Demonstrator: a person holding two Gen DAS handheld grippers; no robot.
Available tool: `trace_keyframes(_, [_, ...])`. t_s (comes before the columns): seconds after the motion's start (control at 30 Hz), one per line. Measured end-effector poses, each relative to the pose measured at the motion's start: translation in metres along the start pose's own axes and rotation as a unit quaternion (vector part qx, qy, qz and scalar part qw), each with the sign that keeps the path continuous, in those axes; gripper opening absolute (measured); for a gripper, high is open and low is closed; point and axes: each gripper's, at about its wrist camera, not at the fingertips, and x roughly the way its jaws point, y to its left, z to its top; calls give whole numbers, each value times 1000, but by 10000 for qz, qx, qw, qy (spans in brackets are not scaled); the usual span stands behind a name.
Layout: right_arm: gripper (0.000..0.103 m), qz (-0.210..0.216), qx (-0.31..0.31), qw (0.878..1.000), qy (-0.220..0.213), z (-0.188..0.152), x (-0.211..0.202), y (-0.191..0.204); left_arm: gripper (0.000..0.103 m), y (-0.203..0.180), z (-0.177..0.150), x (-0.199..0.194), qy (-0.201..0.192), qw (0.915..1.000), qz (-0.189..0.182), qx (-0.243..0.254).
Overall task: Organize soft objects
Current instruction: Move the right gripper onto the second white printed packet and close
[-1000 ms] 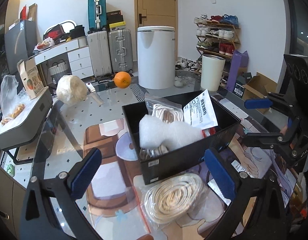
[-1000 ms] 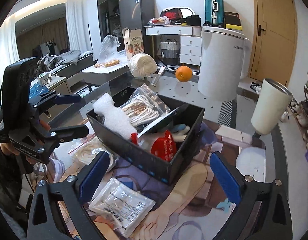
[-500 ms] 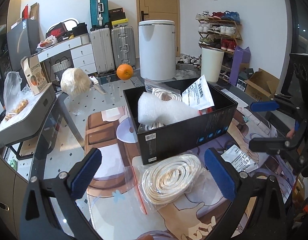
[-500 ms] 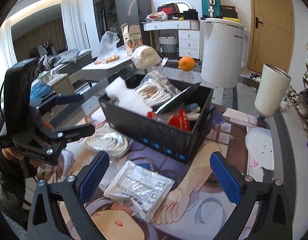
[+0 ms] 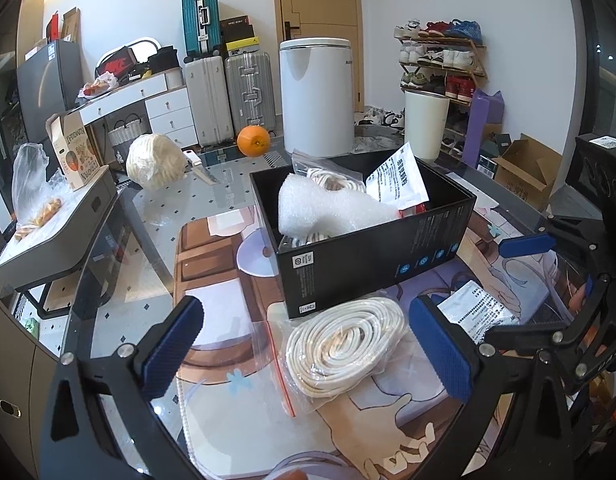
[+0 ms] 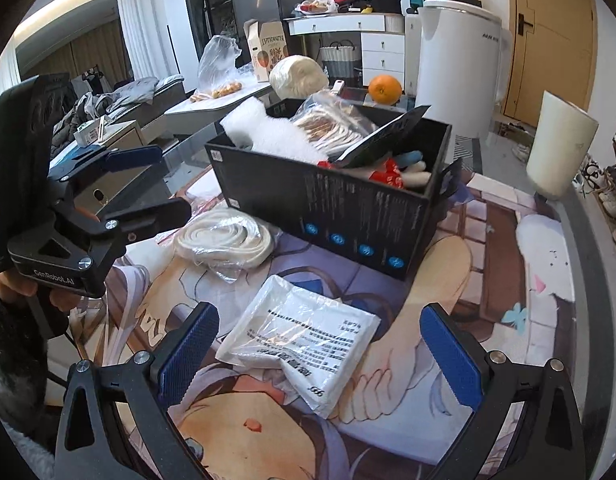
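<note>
Cluttered living room, white walls, wooden door at back; work surface is a glass table [image 5: 120, 292] partly covered by a printed cartoon mat [image 5: 220, 312]. Far left on the glass: clear plastic bag [image 5: 26, 184] of small orange-brown snacks resting on a grey stand, a fruit carton [image 5: 74, 152] just behind it. Next along, a pale bagged bundle [image 5: 156, 162] and an orange [image 5: 253, 141] near the table's far edge, well apart from the work area; suitcases [image 5: 228, 96] and a white cylindrical appliance [image 5: 316, 96] beyond. Left gripper [image 5: 308, 354] low over the mat, blue pads wide apart, nothing between them; the coiled white rope in a clear zip bag [image 5: 344, 344] lies flat on the mat directly ahead of it, between the two fingers' lines, touching or nearly touching the near corner of the black box [image 5: 372, 252]. Box sits mid-mat, open-topped, holding white foam wrap [image 5: 324, 210], a second bagged rope coil [image 5: 328, 172] and a printed white packet [image 5: 400, 180] leaning upright; red and pale soft items [image 6: 400, 170] show at its far end in the right wrist view. Right gripper [image 6: 318, 354] also spread open, empty, hovering over a flat white packet in clear film [image 6: 304, 336] lying on the mat in front of the box, apart from it. Right of the box: a cream cylindrical bin [image 6: 560, 148], shoe rack [image 5: 444, 64] against the wall
</note>
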Motion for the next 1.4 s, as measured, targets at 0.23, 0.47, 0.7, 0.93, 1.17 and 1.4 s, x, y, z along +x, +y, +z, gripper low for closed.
trace_keyframes(0.23, [102, 19, 105, 9996, 267, 0, 14, 5, 103, 0, -2, 2, 10, 9999, 69, 118])
trace_keyframes(0.47, [102, -79, 220, 9988, 432, -1, 26, 11, 103, 7, -3, 6, 74, 9999, 103, 14])
trace_keyframes(0.7, [102, -307, 76, 9982, 511, -4, 36, 24, 103, 8, -3, 6, 92, 9999, 105, -1])
trace_keyframes(0.93, [102, -525, 24, 9967, 619, -6, 38, 13, 103, 5, -3, 7, 111, 9999, 76, 30])
trace_keyframes(1.17, [102, -526, 112, 9965, 644, -6, 39, 0, 103, 4, -4, 10, 158, 9998, 55, 47])
trace_keyframes(1.4, [102, -473, -42, 9971, 597, -7, 42, 12, 103, 1, -6, 13, 236, 9997, 26, 101])
